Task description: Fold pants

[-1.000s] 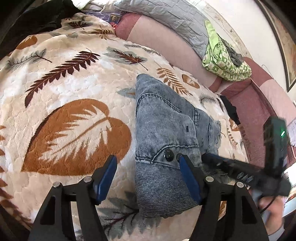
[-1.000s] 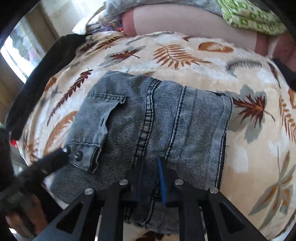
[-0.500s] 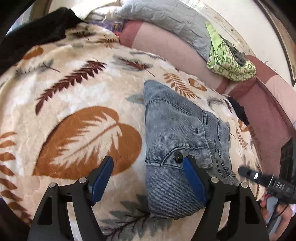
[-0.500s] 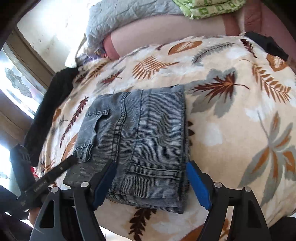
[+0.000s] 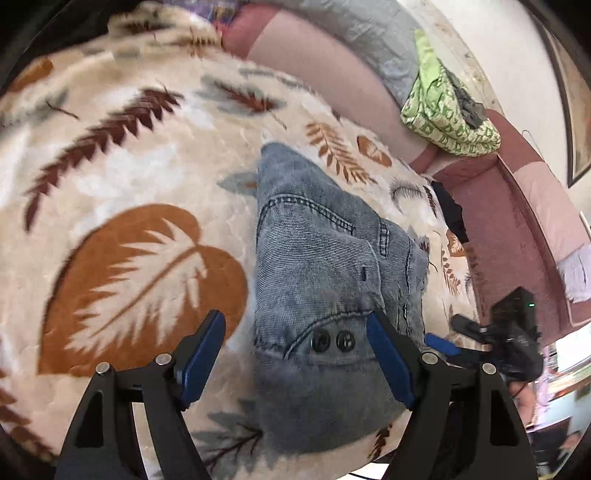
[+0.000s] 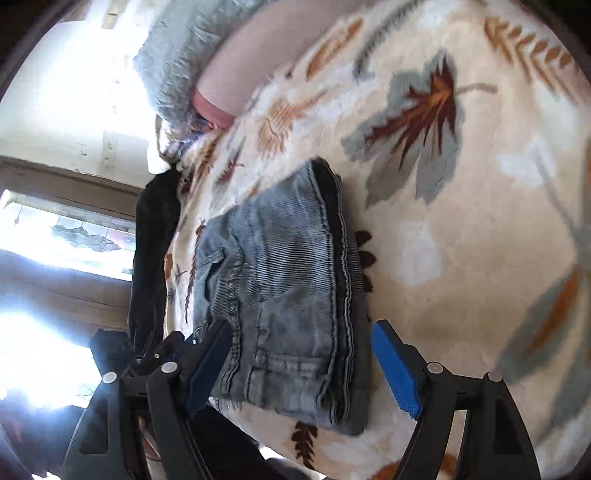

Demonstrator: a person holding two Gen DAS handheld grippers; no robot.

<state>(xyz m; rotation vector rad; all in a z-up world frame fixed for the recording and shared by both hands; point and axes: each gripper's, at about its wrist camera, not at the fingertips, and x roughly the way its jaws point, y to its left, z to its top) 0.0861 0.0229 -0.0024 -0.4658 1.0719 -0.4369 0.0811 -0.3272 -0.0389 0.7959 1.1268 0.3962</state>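
Observation:
The grey-blue denim pants lie folded into a compact stack on the leaf-patterned blanket, near its front edge. My left gripper is open and empty just above the pants' near end, by the two dark buttons. In the right wrist view the folded pants lie between the spread fingers of my right gripper, which is open, empty and tilted. The right gripper also shows at the right edge of the left wrist view.
A pink sofa back runs behind the blanket, with a grey quilt and a green patterned cloth on it. A black garment lies along the blanket's left side. A bright window is at far left.
My right gripper opened, let go of the pants, pulled back and tilted. My left gripper stayed open and shifted slightly. The pants lie still.

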